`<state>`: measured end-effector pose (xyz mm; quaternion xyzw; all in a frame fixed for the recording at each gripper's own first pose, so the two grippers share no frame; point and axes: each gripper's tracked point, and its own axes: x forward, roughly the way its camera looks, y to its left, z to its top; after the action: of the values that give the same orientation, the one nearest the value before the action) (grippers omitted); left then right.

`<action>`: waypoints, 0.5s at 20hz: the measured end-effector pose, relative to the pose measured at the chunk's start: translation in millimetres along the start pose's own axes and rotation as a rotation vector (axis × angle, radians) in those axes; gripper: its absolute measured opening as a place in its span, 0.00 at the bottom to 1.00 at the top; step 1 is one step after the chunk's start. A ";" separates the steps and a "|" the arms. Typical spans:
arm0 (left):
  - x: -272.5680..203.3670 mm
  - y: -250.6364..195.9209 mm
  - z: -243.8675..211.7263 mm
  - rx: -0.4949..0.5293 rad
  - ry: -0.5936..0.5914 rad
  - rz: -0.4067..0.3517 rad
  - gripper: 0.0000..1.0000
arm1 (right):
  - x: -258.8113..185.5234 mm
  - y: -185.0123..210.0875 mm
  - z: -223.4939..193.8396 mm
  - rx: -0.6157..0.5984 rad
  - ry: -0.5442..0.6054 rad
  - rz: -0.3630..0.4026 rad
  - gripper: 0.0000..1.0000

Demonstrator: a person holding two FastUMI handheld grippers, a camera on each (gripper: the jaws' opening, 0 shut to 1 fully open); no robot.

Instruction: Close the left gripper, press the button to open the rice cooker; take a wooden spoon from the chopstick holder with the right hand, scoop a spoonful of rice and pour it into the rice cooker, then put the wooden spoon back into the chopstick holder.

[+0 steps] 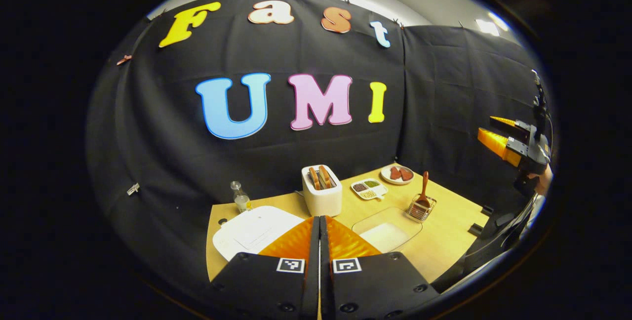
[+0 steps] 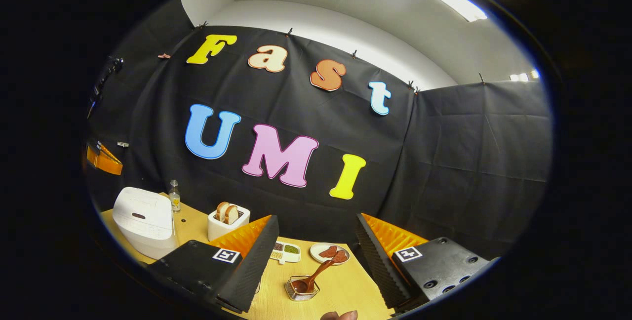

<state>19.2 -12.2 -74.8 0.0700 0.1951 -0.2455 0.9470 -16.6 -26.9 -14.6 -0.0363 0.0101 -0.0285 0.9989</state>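
The white rice cooker [image 1: 252,231] sits lid-down at the table's left, just ahead and left of my left gripper [image 1: 319,218], whose fingers are shut together with nothing between them. The wooden spoon [image 1: 423,189] stands in the wire chopstick holder [image 1: 421,209] at the right. A clear container of rice [image 1: 387,233] lies in front of it. My right gripper [image 2: 316,217] hovers open above the table, with the spoon [image 2: 311,278] and holder [image 2: 301,291] below and ahead of it. The rice cooker [image 2: 143,221] is far to its left. In the left gripper view the right gripper [image 1: 485,126] hangs high at the right edge.
A white toaster [image 1: 322,191] with bread stands mid-table, a small bottle [image 1: 241,197] behind the cooker. A compartment dish [image 1: 369,189] and a plate of meat [image 1: 397,174] lie at the back right. A fingertip [image 2: 338,315] shows at the bottom edge.
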 end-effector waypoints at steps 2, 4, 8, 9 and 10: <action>7.6 7.5 -11.3 0.028 0.061 -0.032 0.06 | -0.2 -5.0 -2.3 -0.006 0.006 -0.009 0.97; 16.1 17.3 -25.6 0.052 0.137 -0.056 0.07 | 0.1 -9.8 -3.4 -0.005 0.008 -0.020 0.97; 33.2 26.3 -50.4 0.071 0.242 -0.121 0.07 | 0.9 -14.3 -7.6 -0.008 0.019 -0.037 0.97; 37.2 29.8 -55.7 0.077 0.267 -0.133 0.07 | 0.4 -14.6 -9.7 -0.012 0.022 -0.039 0.97; 41.5 33.4 -60.8 0.087 0.294 -0.145 0.07 | -0.2 -14.7 -10.0 -0.016 0.024 -0.042 0.97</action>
<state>48.6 12.6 -145.9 0.1317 0.3250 -0.3085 0.8842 -17.9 -42.3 -23.5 -0.0443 0.0217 -0.0500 0.9975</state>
